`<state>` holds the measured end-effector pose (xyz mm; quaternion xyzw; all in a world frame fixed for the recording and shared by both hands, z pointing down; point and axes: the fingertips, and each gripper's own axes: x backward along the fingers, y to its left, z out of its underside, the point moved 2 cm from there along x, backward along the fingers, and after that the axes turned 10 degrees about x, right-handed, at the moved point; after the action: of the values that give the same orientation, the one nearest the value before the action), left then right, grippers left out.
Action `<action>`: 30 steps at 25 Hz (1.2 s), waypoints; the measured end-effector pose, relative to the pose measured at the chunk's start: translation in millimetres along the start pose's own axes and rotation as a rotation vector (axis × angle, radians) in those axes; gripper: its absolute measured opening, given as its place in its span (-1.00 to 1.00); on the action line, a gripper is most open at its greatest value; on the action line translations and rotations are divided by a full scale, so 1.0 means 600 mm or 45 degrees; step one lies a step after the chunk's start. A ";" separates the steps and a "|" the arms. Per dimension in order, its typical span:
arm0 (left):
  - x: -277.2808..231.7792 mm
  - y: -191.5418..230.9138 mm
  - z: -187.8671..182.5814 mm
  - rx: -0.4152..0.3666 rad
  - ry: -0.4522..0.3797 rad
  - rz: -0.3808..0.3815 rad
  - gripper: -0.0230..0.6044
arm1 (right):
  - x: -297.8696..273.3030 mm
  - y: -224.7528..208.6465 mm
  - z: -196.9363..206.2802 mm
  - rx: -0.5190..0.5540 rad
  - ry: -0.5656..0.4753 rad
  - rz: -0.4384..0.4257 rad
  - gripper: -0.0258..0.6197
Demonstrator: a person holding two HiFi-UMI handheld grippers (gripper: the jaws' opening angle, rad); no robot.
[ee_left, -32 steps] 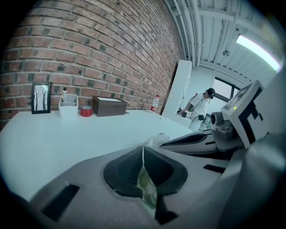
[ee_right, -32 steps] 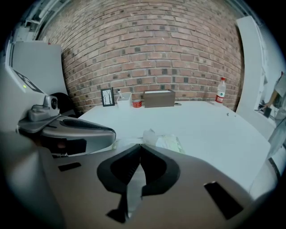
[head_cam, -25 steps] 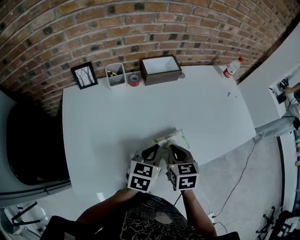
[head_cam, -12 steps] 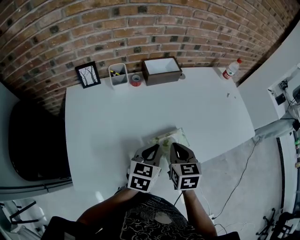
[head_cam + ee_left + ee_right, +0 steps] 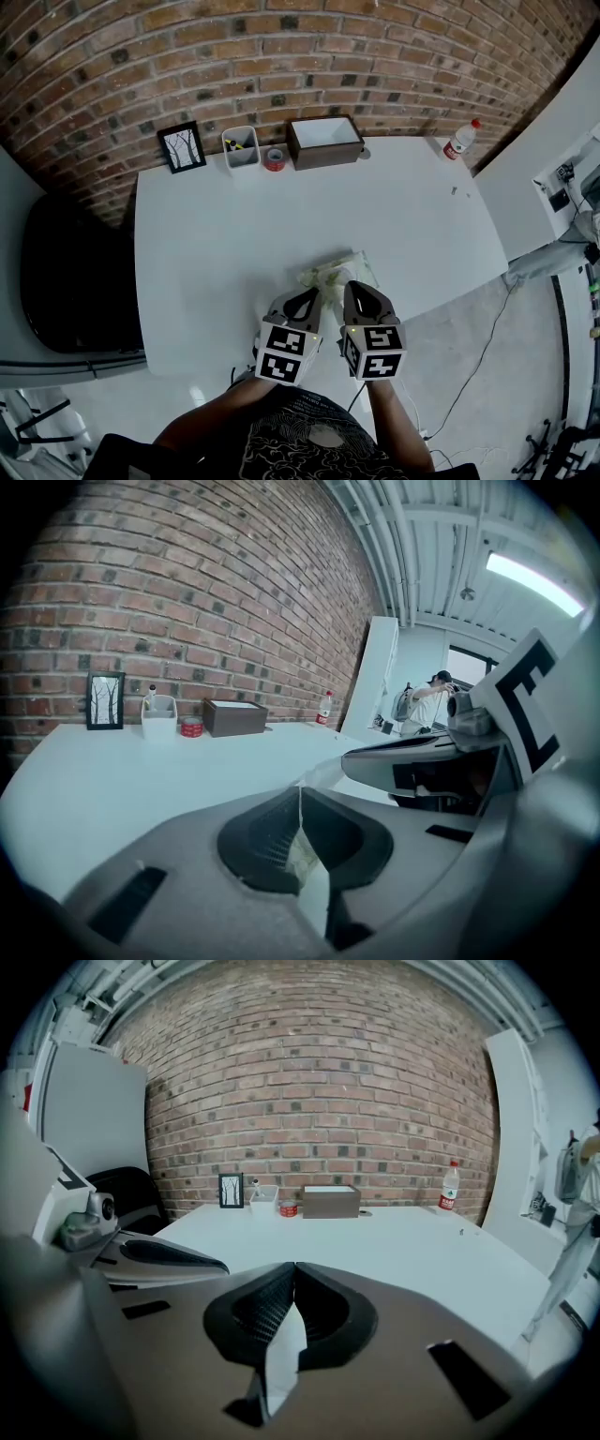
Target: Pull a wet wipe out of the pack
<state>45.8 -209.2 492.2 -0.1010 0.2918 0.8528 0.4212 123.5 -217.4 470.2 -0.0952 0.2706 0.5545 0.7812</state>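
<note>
White wet wipe point(image 5: 281, 1358) sits pinched in the closed jaws of the right gripper point(image 5: 293, 1277), its far end hidden. The left gripper point(image 5: 300, 797) is clamped on a pale greenish edge of the pack point(image 5: 336, 270), whose print is too small to read. Beyond the pack the table point(image 5: 225, 225) lies bare; its near edge runs close by.

Table point(image 5: 225, 244) ctr open; frame point(image 5: 183, 147), cup point(image 5: 242, 148), box point(image 5: 324, 141) line far edge.

White wet wipe point(image 5: 281, 1354), white table point(image 5: 234, 225), reddish brick wall point(image 5: 281, 56).
</note>
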 end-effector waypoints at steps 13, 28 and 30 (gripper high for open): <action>0.039 -0.023 -0.007 -0.022 -0.056 -0.010 -0.89 | 0.049 0.005 -0.024 0.033 -0.095 0.038 -0.86; 0.088 -0.074 0.009 -0.052 -0.100 -0.017 -0.89 | 0.137 0.022 -0.018 0.030 -0.176 0.051 -0.86; 0.094 -0.083 0.013 -0.059 -0.101 -0.019 -0.89 | 0.151 0.024 -0.016 0.023 -0.189 0.049 -0.86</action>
<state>49.6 -143.8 454.2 -0.0790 0.2542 0.8595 0.4364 129.0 -142.7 416.3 -0.0416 0.2187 0.5726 0.7890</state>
